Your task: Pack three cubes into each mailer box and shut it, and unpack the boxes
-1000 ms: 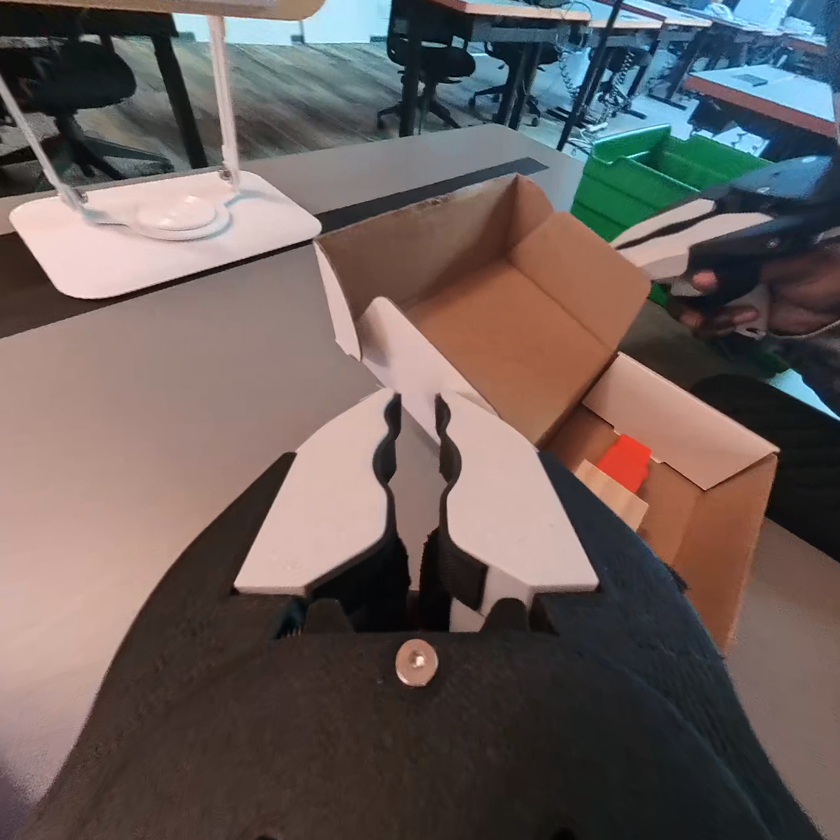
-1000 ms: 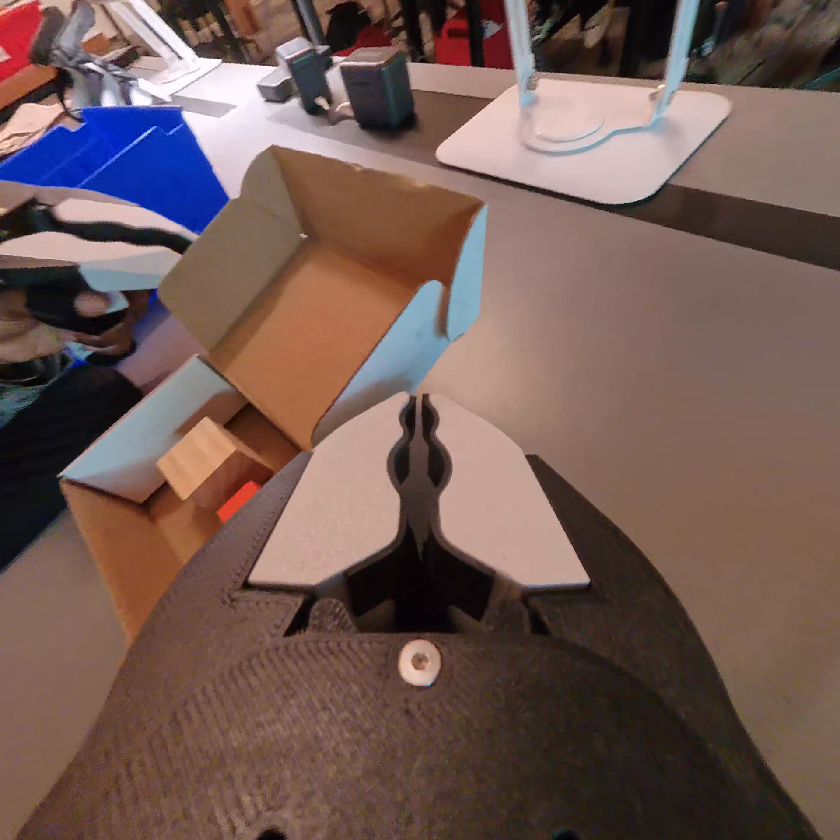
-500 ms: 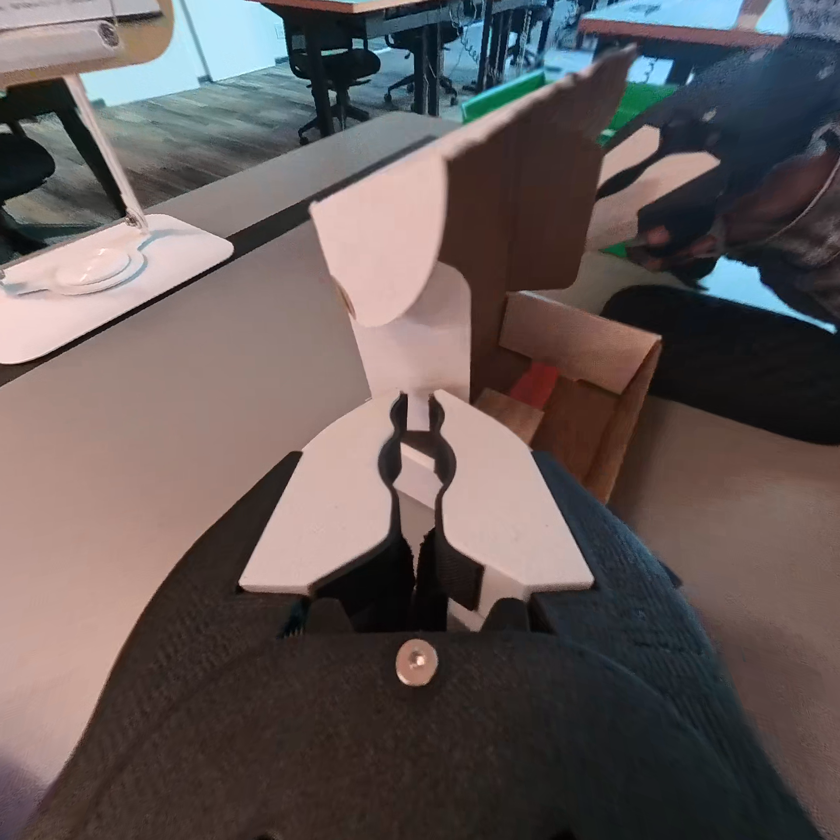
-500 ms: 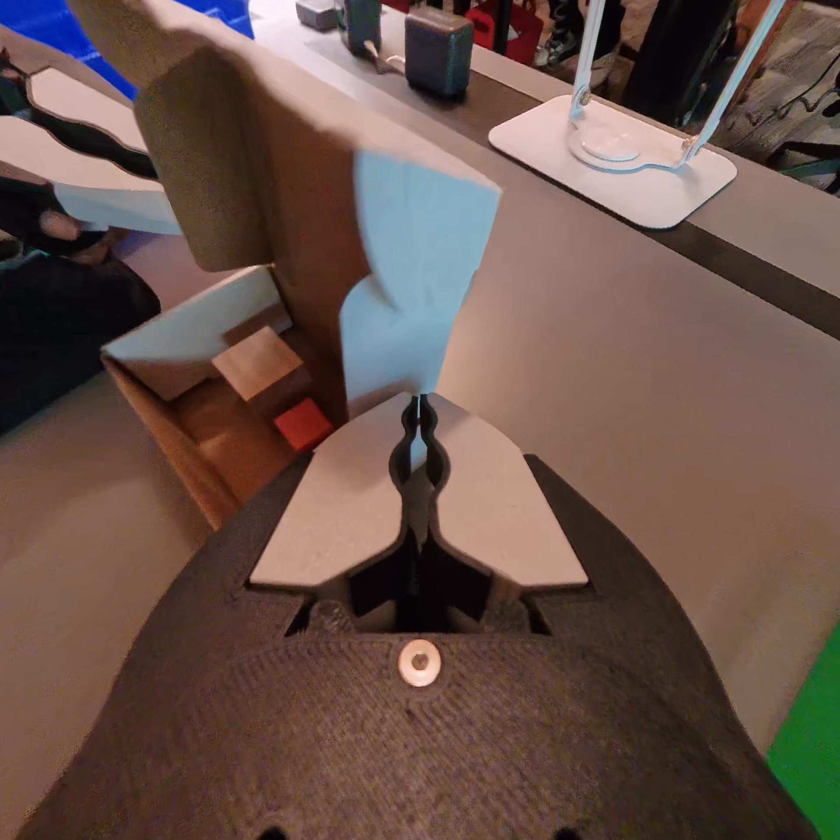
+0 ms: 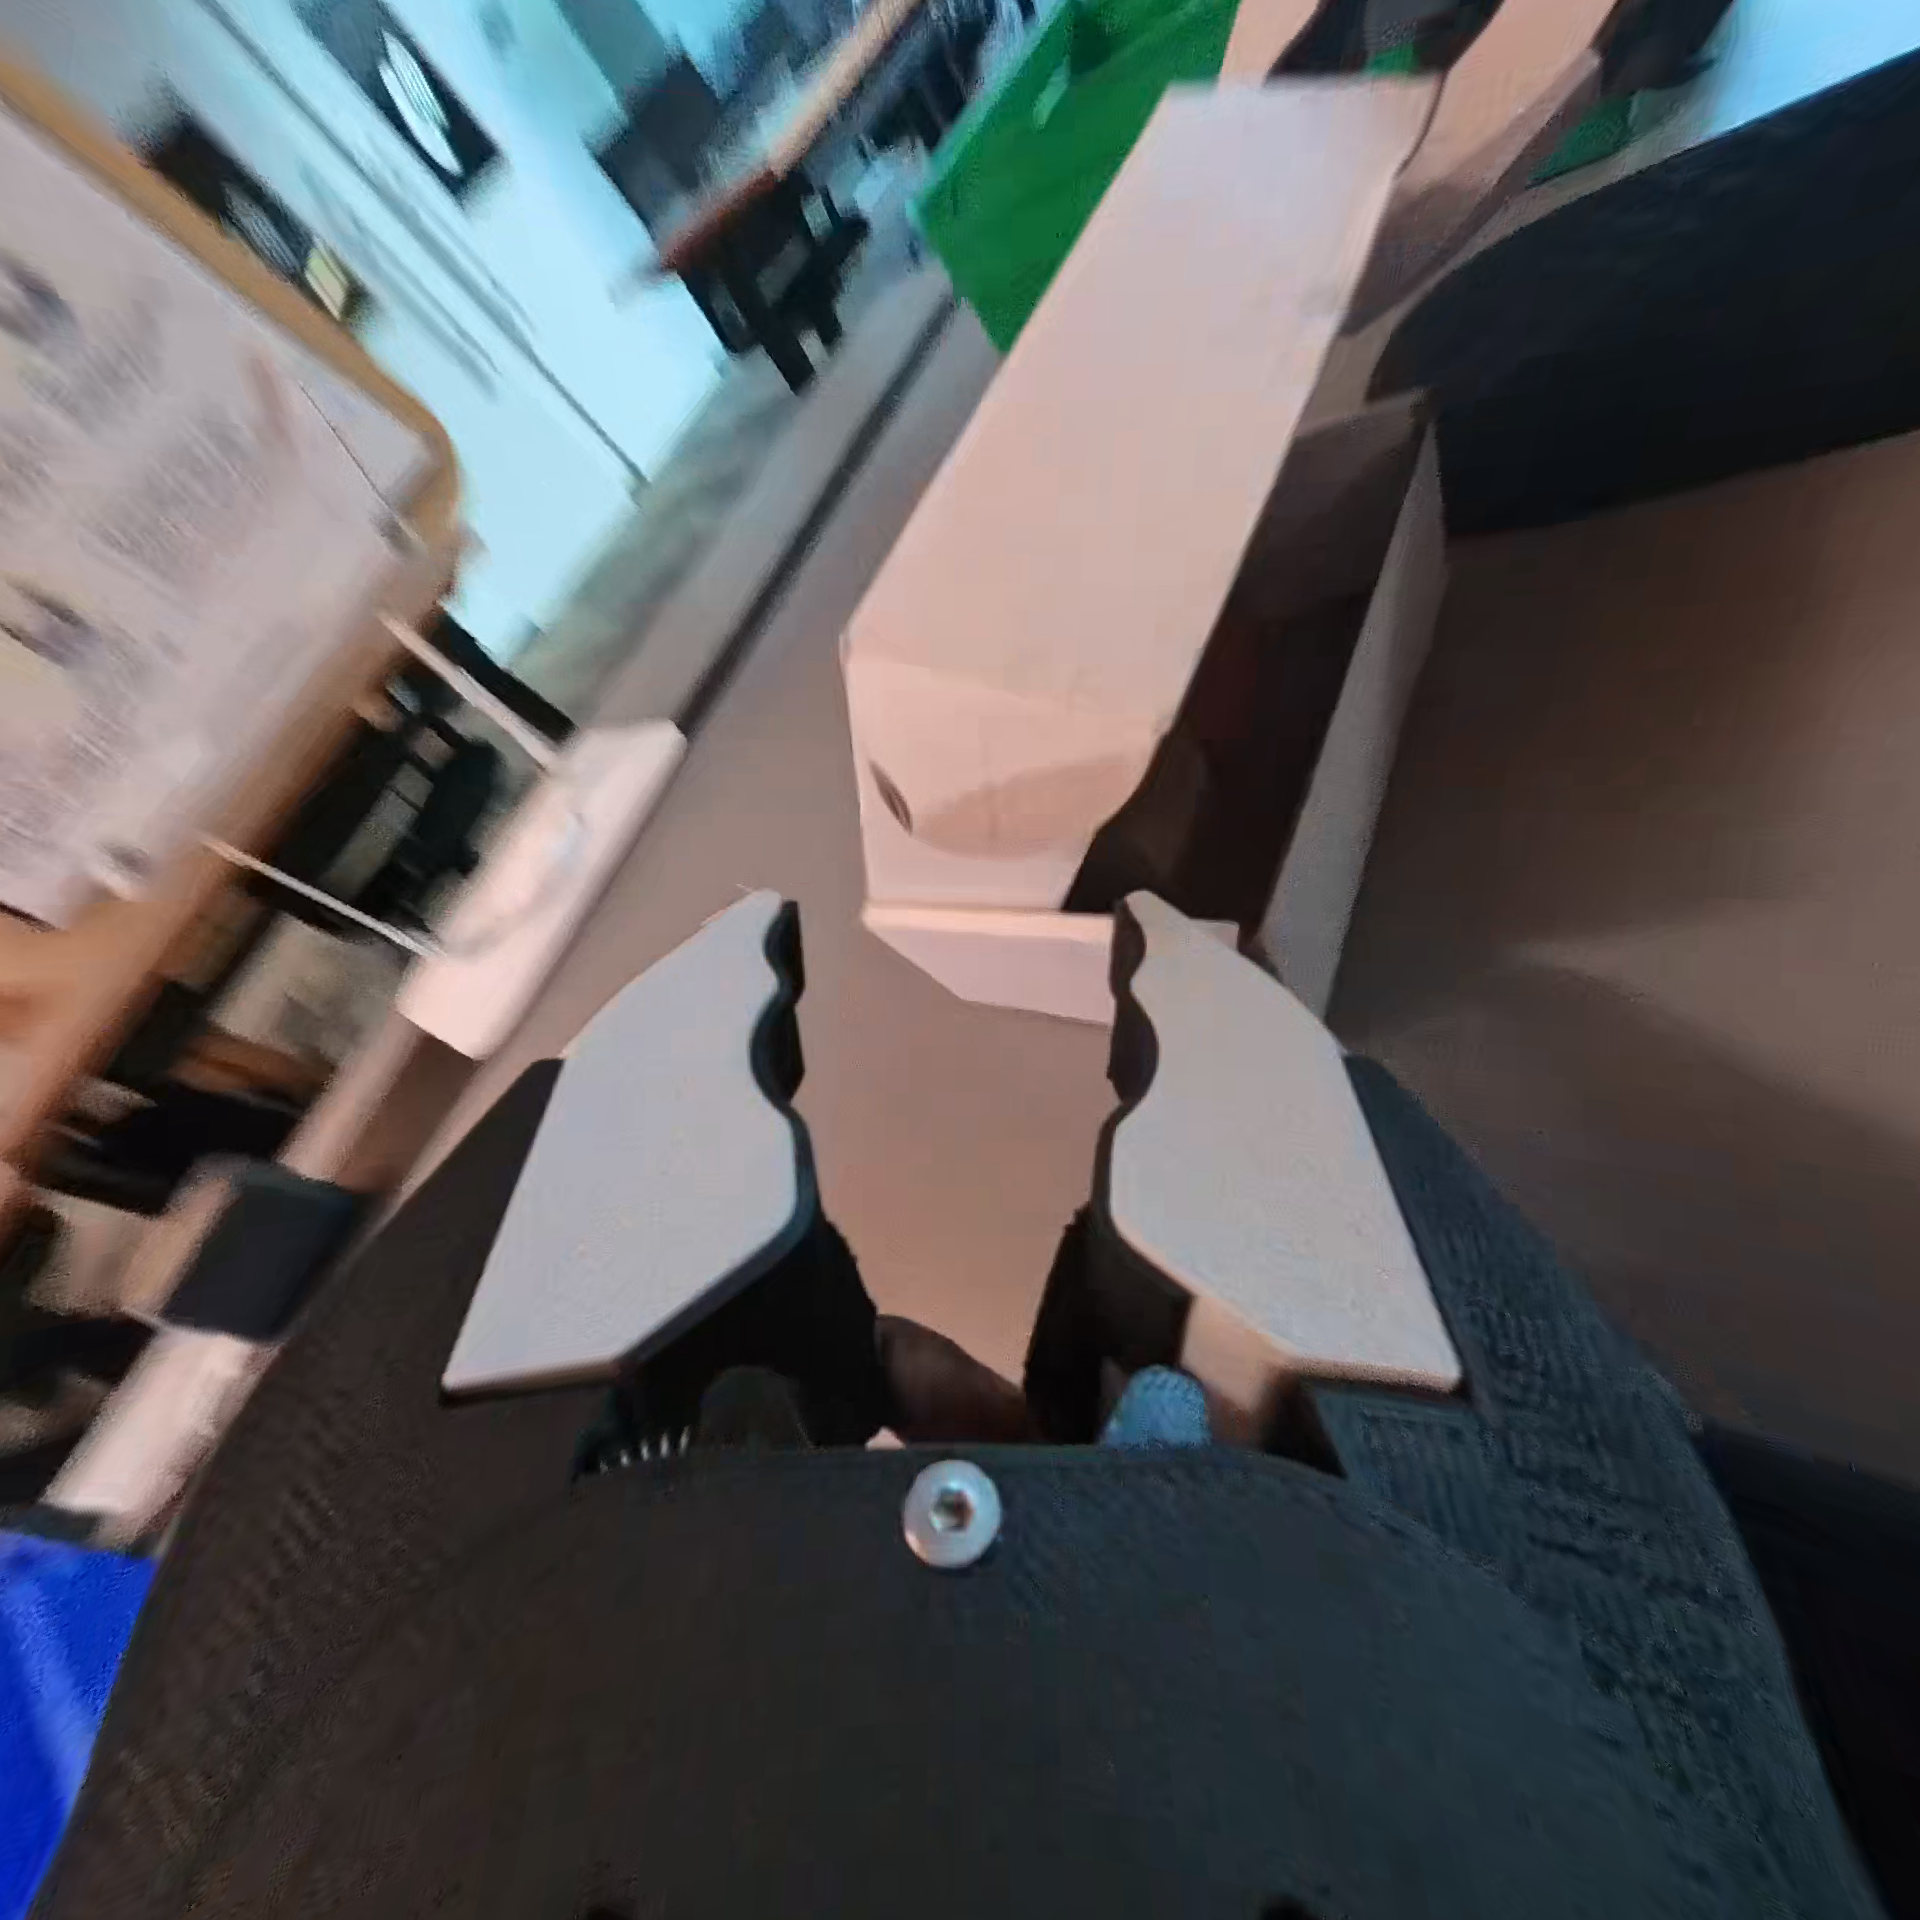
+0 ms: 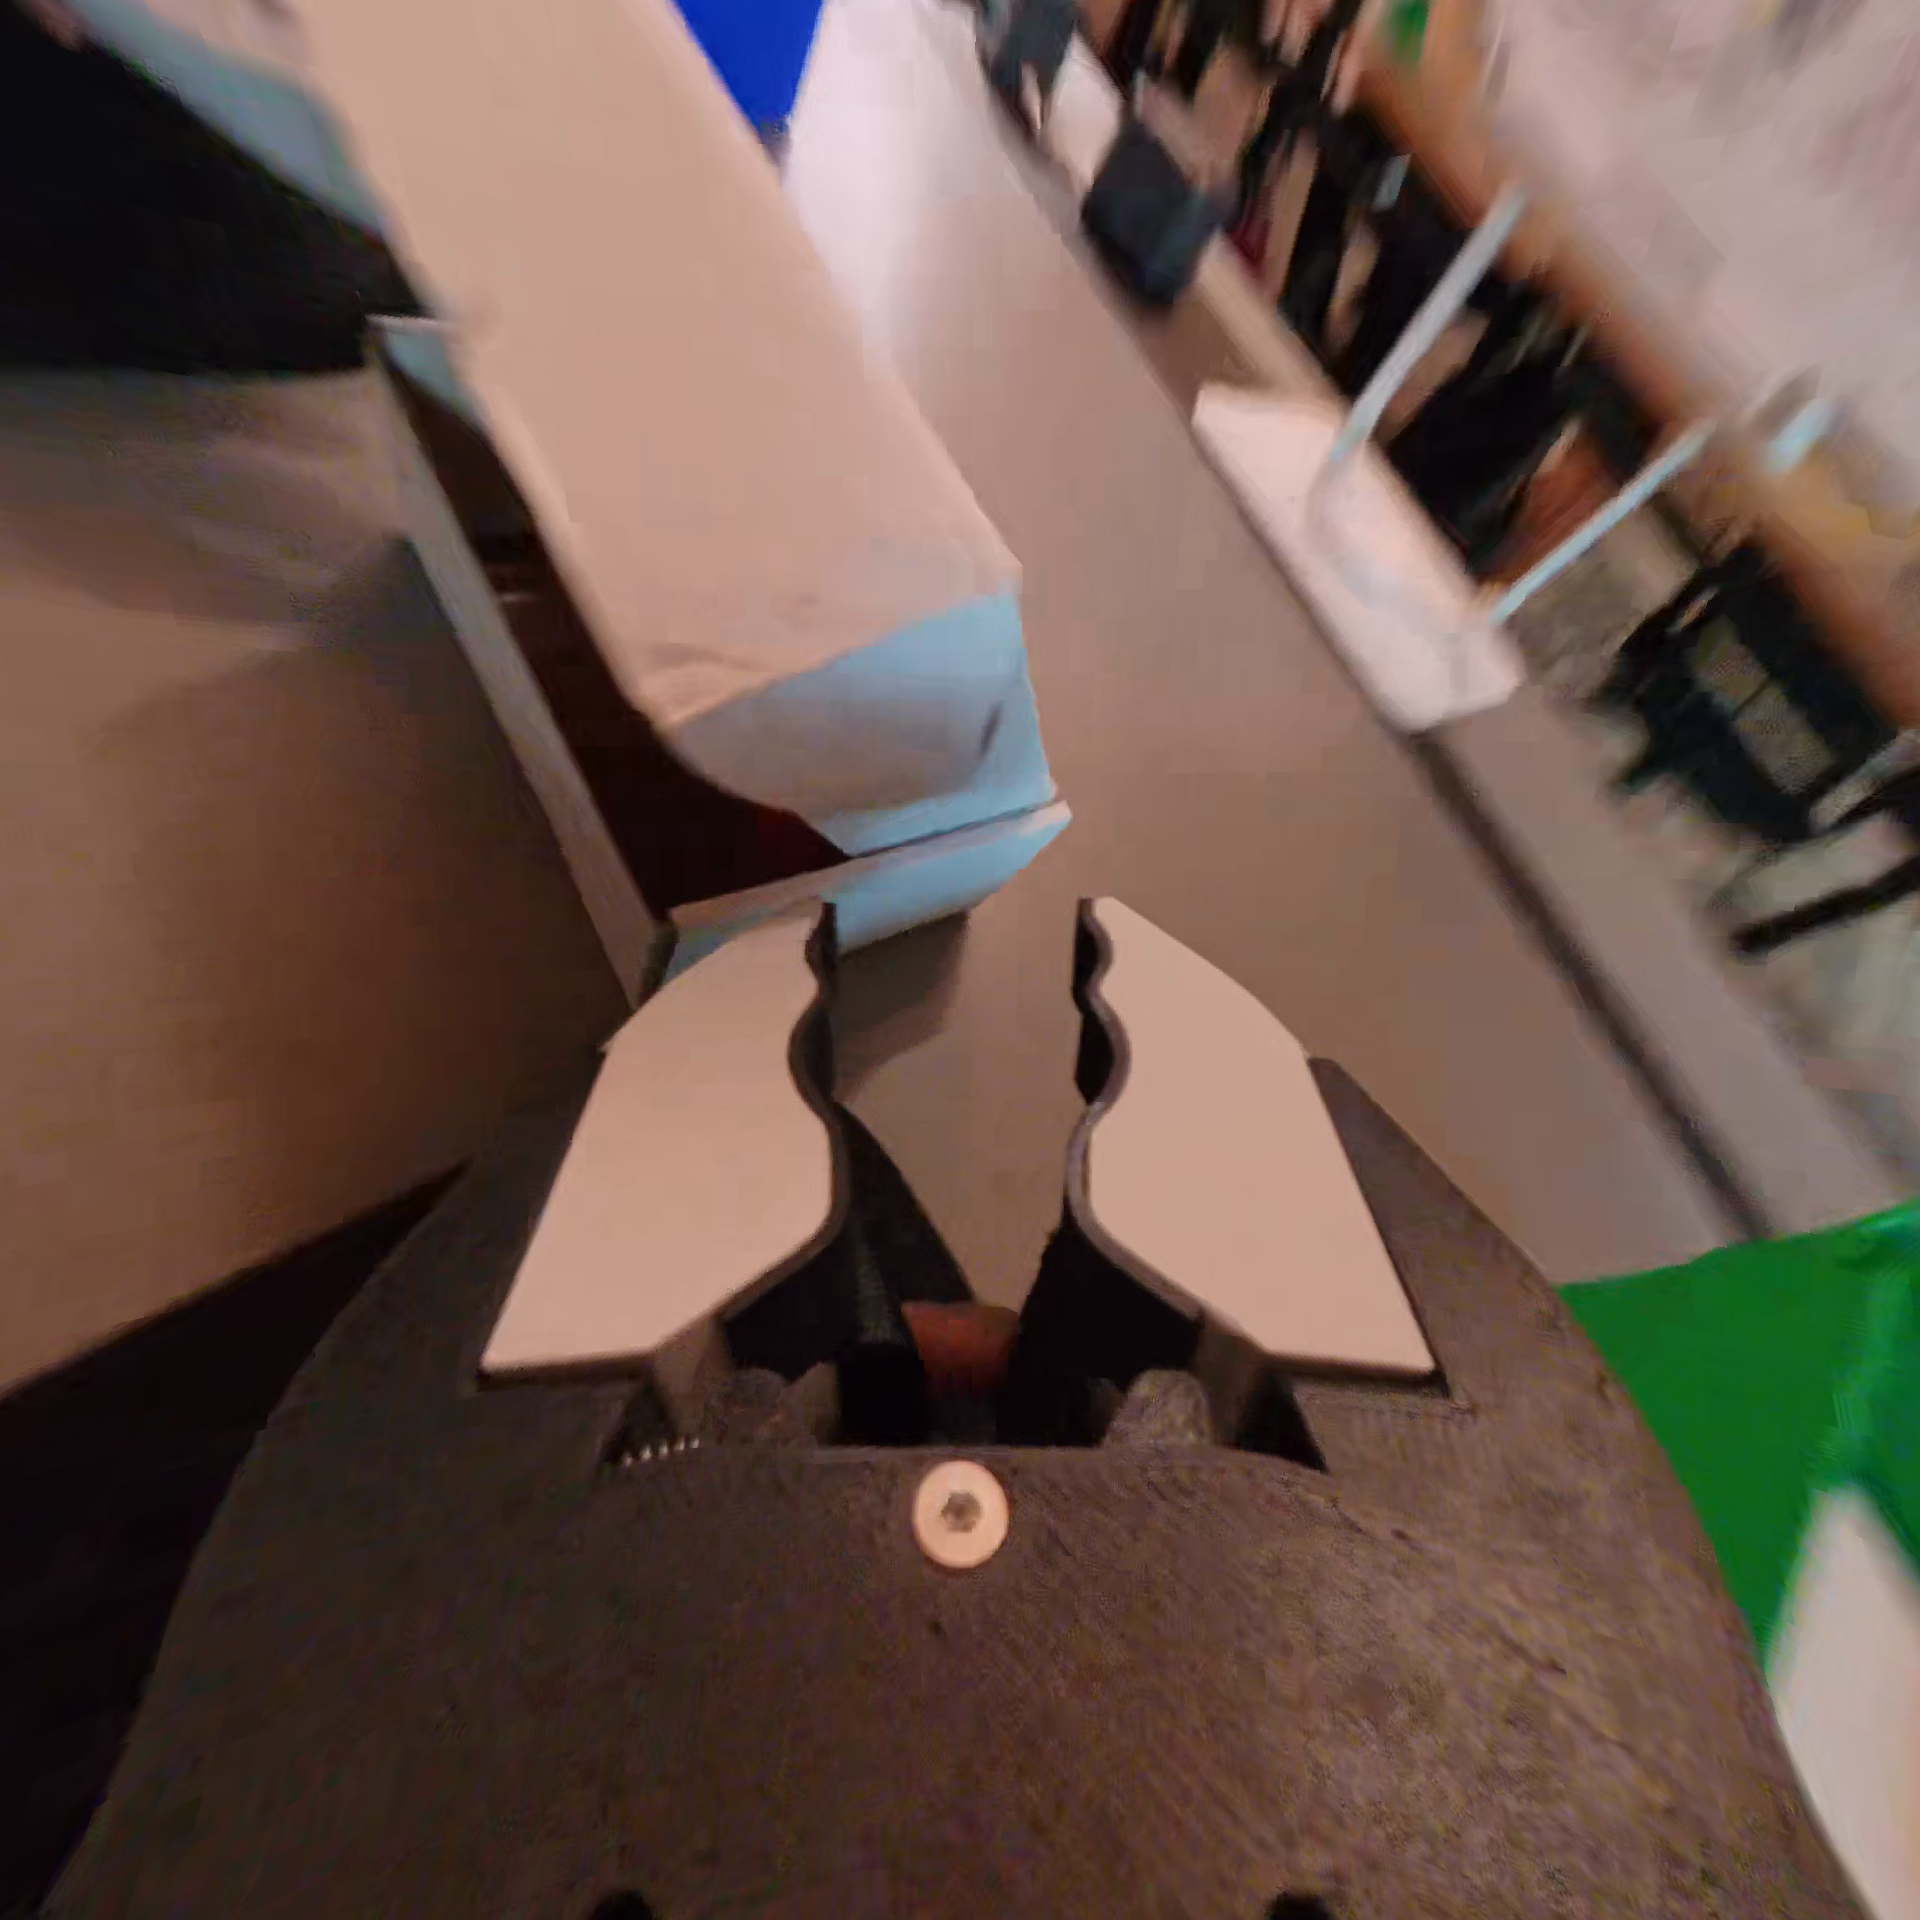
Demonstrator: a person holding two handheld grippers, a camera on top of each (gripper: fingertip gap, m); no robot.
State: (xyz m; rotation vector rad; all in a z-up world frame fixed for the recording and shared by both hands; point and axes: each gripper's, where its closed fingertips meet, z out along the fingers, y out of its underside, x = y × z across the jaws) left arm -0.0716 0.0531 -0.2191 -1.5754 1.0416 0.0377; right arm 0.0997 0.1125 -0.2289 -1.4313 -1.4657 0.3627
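Observation:
The cardboard mailer box lies on the grey table with its white-faced lid (image 5: 1122, 520) folded down over the body, a dark gap left along the side. My left gripper (image 5: 956, 914) is open and empty, its tips just short of the lid's side flap (image 5: 987, 966). My right gripper (image 6: 956, 914) is open and empty at the opposite end, by the lid (image 6: 675, 416) and its side flap (image 6: 935, 862). A sliver of red (image 6: 790, 831) shows in the gap; the cubes are otherwise hidden. Both views are tilted and blurred.
A white stand base (image 5: 551, 883) sits farther back on the table, also in the right wrist view (image 6: 1351, 582). A green bin (image 5: 1018, 197) lies beyond the box on the right side (image 6: 1818, 1403). A blue bin (image 5: 42, 1714) is at the left. A dark adapter (image 6: 1153, 229) sits at the back. My hands' fingertips stand some 20 cm from each other.
Both grippers were shut on the lid's side flaps and have let go and opened. The lid has swung from upright down over the box. Both views have rolled sideways.

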